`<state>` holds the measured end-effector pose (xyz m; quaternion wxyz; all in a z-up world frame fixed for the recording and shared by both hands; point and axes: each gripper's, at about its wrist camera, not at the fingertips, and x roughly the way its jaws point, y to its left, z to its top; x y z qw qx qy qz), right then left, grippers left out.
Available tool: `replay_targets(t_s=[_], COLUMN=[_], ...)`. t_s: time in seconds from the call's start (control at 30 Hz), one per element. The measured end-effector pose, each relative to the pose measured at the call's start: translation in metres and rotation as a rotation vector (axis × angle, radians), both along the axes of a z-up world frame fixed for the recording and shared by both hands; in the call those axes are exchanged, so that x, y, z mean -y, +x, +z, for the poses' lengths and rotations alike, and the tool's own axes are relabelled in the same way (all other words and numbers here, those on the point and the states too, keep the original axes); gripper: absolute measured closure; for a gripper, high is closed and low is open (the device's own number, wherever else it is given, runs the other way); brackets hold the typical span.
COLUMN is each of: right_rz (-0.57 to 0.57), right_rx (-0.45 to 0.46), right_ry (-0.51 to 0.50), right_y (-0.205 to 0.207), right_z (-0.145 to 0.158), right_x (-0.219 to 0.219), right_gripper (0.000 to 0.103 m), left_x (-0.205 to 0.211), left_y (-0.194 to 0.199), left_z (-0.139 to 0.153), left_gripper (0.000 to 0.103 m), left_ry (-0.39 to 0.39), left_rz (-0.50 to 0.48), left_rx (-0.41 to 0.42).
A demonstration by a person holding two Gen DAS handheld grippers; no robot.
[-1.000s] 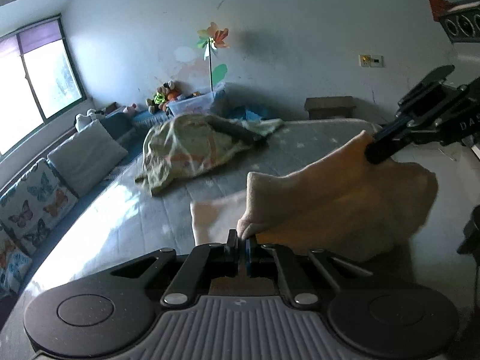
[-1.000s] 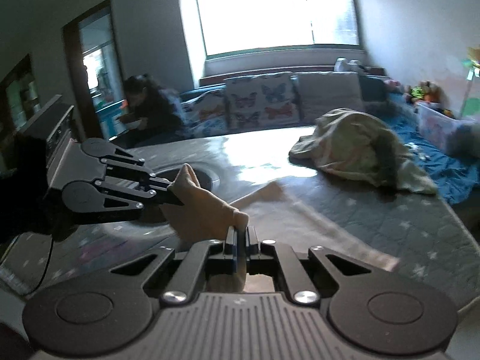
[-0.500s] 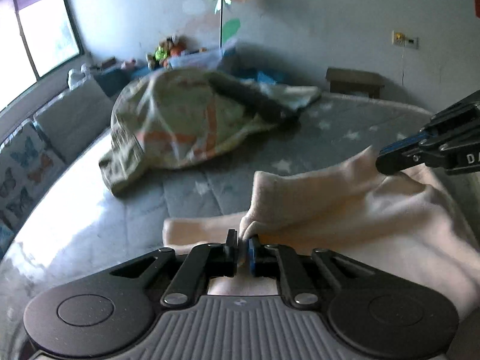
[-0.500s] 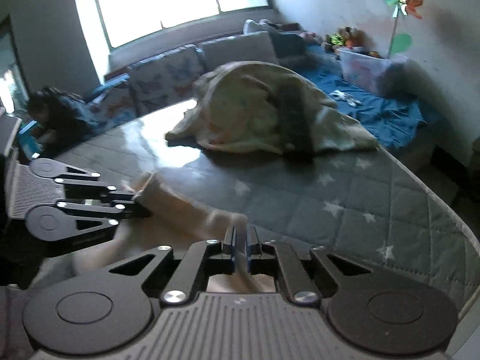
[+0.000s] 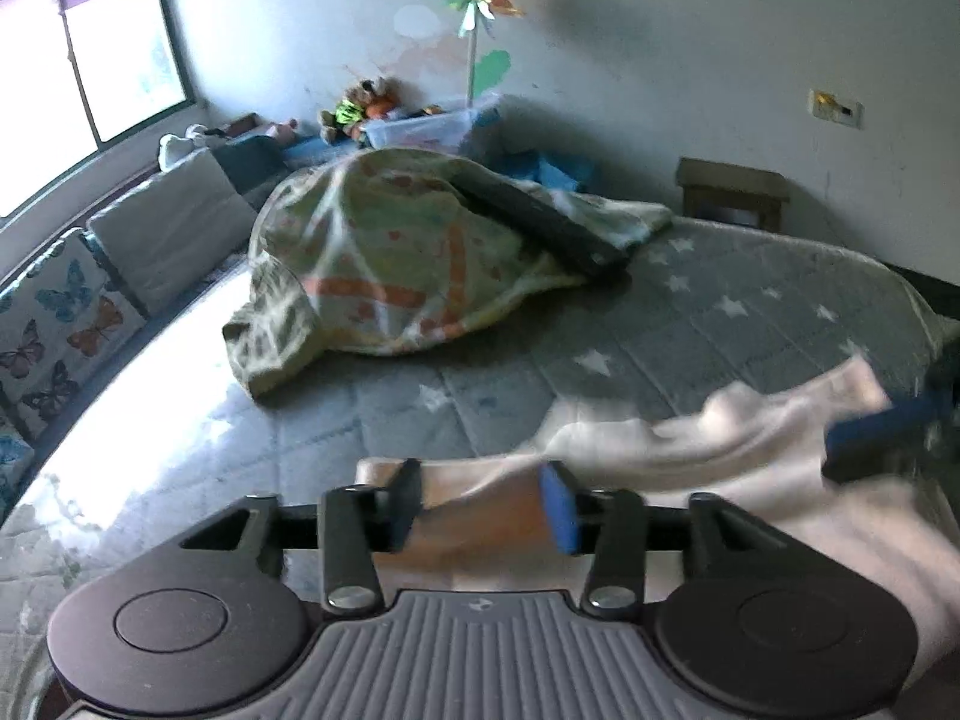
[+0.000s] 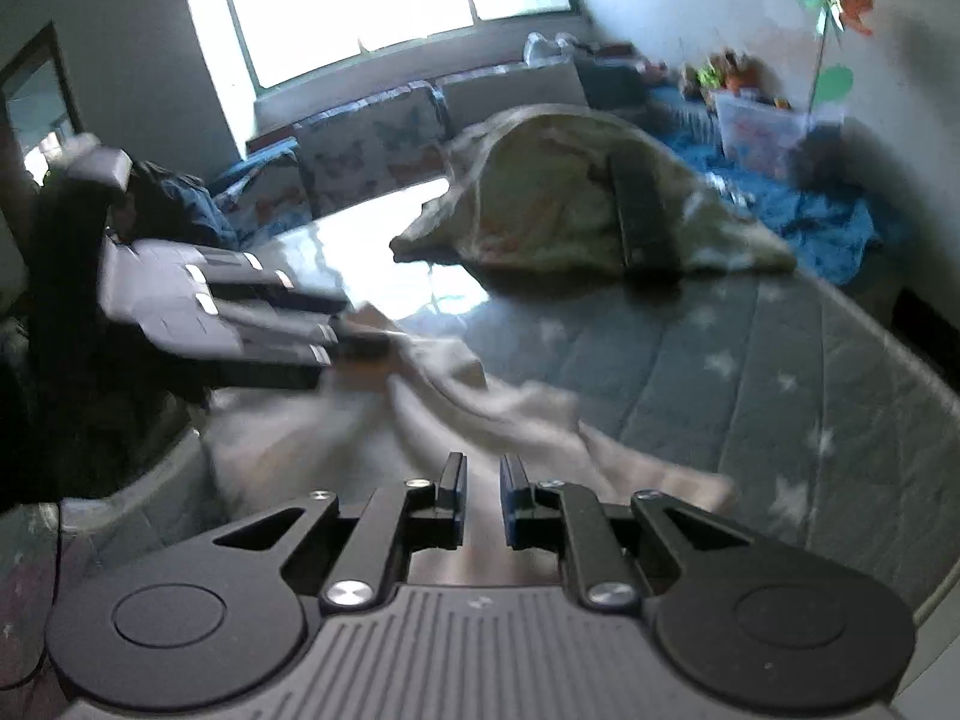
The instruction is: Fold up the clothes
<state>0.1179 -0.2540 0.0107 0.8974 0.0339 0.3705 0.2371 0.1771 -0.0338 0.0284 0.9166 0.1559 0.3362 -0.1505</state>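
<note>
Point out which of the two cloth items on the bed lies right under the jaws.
The plain cream garment, spread flat at the near edge of the bed. The other, a patterned green-and-orange blanket, sits heaped farther back.

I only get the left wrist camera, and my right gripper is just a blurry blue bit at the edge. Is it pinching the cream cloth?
Observer: No. The right wrist view shows the right gripper with its jaws opening and a small gap showing. The pads are not pressing the cream cloth seen between them.
Operator: Where's my left gripper from there?
Observer: The left gripper, jaws opening with cloth between them, is at the cloth's far left corner.
Operator: Is the cloth flat?
Observer: No, it is bunched in ridges between both grippers on the grey star mattress.
</note>
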Motion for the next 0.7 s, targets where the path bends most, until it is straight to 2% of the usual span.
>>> replay_targets(t_s=[0.1, 0.23, 0.33, 0.4, 0.53, 0.7], right_rz=[-0.059, -0.092, -0.086, -0.066, -0.035, -0.09], right_rx=[-0.04, -0.018, 0.01, 0.012, -0.003, 0.009], right_ry=[-0.004, 0.001, 0.02, 0.028, 0.012, -0.033], right_y=[0.006, 0.008, 0.009, 0.011, 0.022, 0.033], right_z=[-0.011, -0.005, 0.003, 0.003, -0.003, -0.006], right_x=[0.005, 0.012, 0.01, 0.004, -0.013, -0.016], right_gripper=[0.092, 0.092, 0.091, 0.083, 0.079, 0.077], left_x=[-0.008, -0.019, -0.019, -0.012, 0.006, 0.011], left_y=[0.002, 0.0, -0.008, -0.013, -0.013, 0.003], left_z=[0.005, 0.009, 0.014, 0.014, 0.005, -0.011], left_gripper=[0.054, 0.054, 0.054, 0.054, 0.047, 0.043], left_ry=[-0.002, -0.02, -0.071, -0.086, -0.058, -0.047], left_rz=[0.037, 0.077, 0.056, 0.023, -0.021, 0.002], left_rx=[0.014, 0.024, 0.019, 0.01, -0.011, -0.055])
